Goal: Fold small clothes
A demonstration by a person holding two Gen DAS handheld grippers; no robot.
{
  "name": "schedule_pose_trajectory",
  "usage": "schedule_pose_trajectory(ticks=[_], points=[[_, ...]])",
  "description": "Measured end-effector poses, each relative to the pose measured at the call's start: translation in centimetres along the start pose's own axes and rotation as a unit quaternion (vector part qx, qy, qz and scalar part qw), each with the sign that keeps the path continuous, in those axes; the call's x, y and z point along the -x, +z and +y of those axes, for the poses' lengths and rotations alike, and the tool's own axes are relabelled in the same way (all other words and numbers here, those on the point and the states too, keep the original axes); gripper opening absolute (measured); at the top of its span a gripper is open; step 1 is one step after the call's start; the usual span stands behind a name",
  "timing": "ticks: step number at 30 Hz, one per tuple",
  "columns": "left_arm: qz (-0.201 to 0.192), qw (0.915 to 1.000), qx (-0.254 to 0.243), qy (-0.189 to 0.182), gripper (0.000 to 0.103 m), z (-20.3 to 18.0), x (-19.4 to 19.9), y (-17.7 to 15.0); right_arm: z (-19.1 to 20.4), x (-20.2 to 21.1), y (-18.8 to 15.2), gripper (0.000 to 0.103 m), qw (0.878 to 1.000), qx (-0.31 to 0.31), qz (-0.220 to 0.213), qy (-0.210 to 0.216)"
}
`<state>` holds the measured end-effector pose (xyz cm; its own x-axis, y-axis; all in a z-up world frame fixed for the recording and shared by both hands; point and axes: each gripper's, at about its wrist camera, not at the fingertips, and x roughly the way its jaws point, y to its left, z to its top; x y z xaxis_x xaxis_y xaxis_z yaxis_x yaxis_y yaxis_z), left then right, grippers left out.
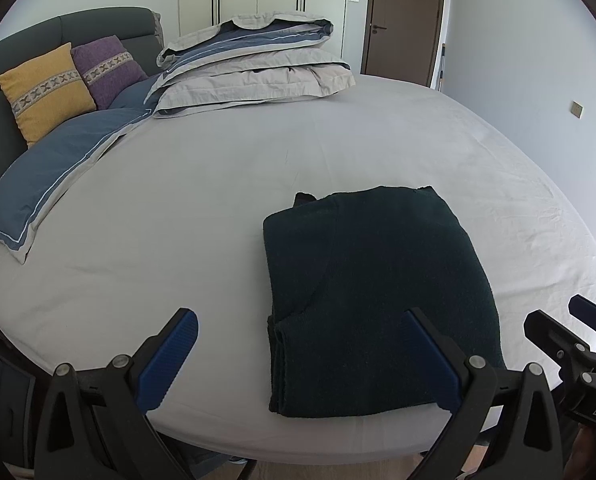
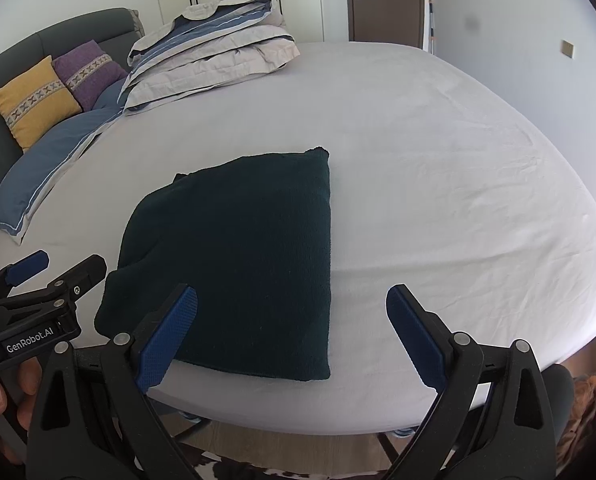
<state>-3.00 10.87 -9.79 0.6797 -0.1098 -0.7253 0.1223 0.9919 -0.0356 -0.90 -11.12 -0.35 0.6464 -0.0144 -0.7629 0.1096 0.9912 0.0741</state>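
Lying folded, dark green garment (image 2: 234, 256), long axis front-to-back on bed (image 2: 437, 168); both hand-held grippers (image 1: 309, 356) (image 2: 294, 332) spread, empty.

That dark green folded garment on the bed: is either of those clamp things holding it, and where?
Nothing is held. Both the left gripper and right gripper are open above the folded garment, gripping no part.

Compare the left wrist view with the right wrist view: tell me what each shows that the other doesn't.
Only the left wrist view shows the garment's layered folded edge.

Only the right wrist view shows the person's fingers under the left tongs, the GenRobot.AI label, and a cowhide-patterned rug.

Both show the folded dark green garment, white bed sheet, folded duvet, yellow cushion and purple cushion.
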Motion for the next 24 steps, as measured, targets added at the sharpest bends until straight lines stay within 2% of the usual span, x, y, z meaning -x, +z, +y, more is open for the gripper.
schedule_pose_trajectory(ticks=[24], points=[[0.006,1.0,0.006,-0.004,0.103,0.11,-0.27,-0.07,0.1,-0.4,-0.2,0.097,1.0,0.001,0.006,0.0]])
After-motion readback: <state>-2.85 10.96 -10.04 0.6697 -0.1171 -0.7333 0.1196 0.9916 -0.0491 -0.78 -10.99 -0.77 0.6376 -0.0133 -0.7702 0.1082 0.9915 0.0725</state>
